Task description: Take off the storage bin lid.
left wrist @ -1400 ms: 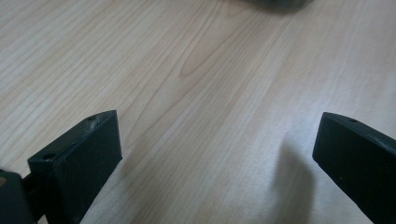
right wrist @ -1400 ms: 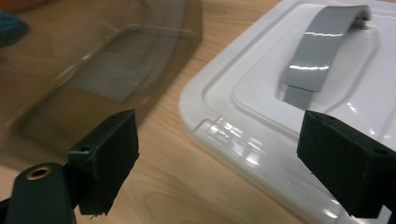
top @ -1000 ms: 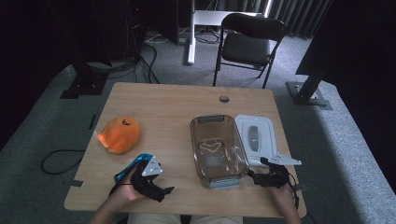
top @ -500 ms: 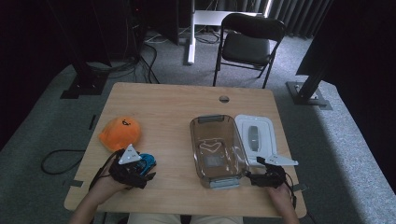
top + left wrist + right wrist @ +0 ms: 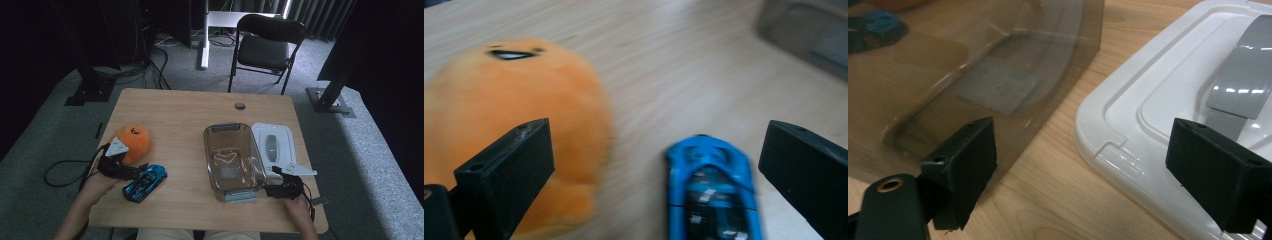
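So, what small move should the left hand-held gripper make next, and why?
Probably ease the left hand-held gripper forward and slightly right so its open jaws straddle the blue toy car. The car lies between the jaws but off centre, and the orange plush sits close by the left jaw.

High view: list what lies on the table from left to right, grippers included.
Left gripper → blue toy car → clear brown bin → right gripper. The orange plush sits over the left gripper's span, and the white lid over the right gripper's, so both are left out.
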`<control>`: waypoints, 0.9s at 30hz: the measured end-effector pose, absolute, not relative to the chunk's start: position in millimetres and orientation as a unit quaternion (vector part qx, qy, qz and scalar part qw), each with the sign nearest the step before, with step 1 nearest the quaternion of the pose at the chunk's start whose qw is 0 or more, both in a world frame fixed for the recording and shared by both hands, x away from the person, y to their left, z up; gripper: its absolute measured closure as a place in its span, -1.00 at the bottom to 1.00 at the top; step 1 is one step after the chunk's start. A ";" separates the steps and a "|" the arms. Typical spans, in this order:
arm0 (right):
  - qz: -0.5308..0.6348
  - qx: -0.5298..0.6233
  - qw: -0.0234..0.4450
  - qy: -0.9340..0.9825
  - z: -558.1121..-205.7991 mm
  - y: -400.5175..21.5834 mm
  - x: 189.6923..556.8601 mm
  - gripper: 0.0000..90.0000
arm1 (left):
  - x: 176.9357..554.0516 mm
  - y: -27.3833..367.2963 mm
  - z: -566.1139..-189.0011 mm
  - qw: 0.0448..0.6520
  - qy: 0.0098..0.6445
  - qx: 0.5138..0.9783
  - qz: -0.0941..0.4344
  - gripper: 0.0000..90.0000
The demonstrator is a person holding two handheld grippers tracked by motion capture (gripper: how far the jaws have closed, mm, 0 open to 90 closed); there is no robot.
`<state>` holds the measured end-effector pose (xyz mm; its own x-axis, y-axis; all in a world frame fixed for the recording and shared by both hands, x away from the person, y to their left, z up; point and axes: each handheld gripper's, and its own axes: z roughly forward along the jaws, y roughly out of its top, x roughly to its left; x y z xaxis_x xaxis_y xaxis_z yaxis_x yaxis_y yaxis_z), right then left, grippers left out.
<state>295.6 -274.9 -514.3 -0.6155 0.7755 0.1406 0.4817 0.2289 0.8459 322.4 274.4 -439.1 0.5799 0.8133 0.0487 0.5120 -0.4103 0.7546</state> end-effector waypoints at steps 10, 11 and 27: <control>0.466 0.407 0.151 0.771 -515.7 -273.3 297.5 -0.71 | 347.4 301.2 -431.3 0.347 0.442 0.792 0.238 -0.88; 0.467 0.407 0.151 0.770 -515.6 -273.4 297.6 -0.71 | 350.4 304.2 -431.4 0.344 0.447 0.790 0.239 -0.88; 0.469 0.410 0.146 0.769 -514.8 -273.4 301.1 -0.70 | 384.4 333.1 -455.7 0.318 0.464 0.800 0.208 -0.84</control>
<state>301.1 -273.4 -514.8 -0.6211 0.7672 0.1603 0.4934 0.2238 0.8405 384.4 333.1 -455.7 0.4827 0.8750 0.0369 0.6106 -0.3665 0.7020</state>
